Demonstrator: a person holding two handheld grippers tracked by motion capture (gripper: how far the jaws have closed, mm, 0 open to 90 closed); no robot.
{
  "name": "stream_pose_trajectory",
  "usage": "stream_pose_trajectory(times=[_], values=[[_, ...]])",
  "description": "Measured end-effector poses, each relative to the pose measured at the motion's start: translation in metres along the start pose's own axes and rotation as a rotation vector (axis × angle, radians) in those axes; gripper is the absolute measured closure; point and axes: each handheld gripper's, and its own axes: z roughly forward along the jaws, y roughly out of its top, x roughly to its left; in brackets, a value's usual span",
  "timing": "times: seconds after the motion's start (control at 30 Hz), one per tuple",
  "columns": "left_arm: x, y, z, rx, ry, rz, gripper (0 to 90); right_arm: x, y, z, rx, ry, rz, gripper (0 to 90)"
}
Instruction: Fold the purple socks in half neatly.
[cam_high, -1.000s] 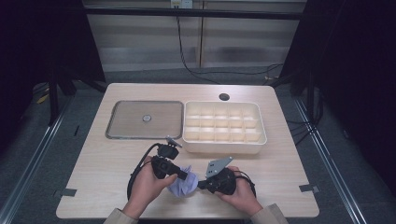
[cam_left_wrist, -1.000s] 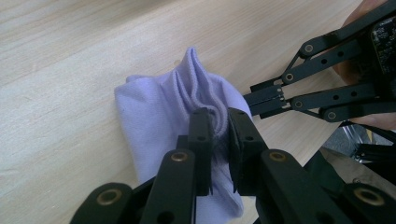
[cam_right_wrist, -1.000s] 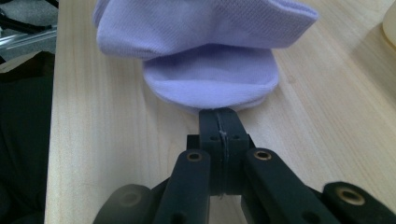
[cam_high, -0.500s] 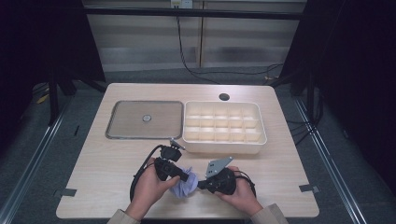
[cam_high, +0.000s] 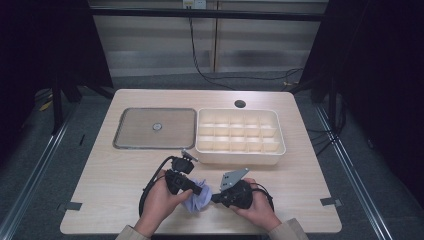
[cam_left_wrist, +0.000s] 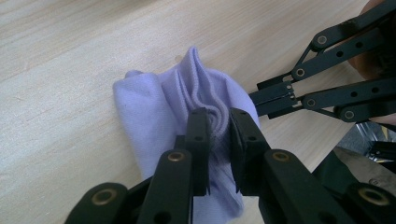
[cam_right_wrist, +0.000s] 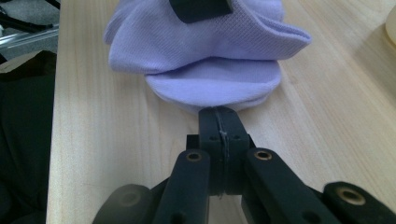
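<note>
Nearest, at the front edge of the tabletop (cam_high: 115, 180), a lilac sock (cam_high: 197, 201) lies bunched between the two hands. One claw, the left claw (cam_left_wrist: 218, 122), is clenched on a ridge of the sock's folded fabric, which is pinched between its pads; its jaws have just been easing slightly apart, with the fabric between them. Opposite it, the right claw (cam_right_wrist: 219, 122) has its jaws pressed flat together at the sock's rounded end (a thin edge may be caught there, but I cannot tell). Both claws point inward toward each other, with the sock resting on the wood. Farther back sits a cream divided box (cam_high: 240, 136), and beside it, to the left, a flat metal tray (cam_high: 155, 128).
</note>
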Motion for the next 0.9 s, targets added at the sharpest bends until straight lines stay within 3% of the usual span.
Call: stream_pose_trajectory(times=[0.53,0.7,0.9], values=[[0.0033,-0.0030,-0.0042,0.013,0.017,-0.001,79.1,0.0001,0.0002,0.0002,0.001,0.002,-0.005,89.6],[0.0034,-0.0036,0.0002,0.002,-0.023,-0.005,76.1,0.0001,0.0002,0.0002,0.001,0.002,-0.005,89.5],[0.0037,-0.0026,-0.0025,-0.010,-0.029,-0.002,70.2,0.0000,0.0001,0.0001,0.000,0.001,0.001,89.0]])
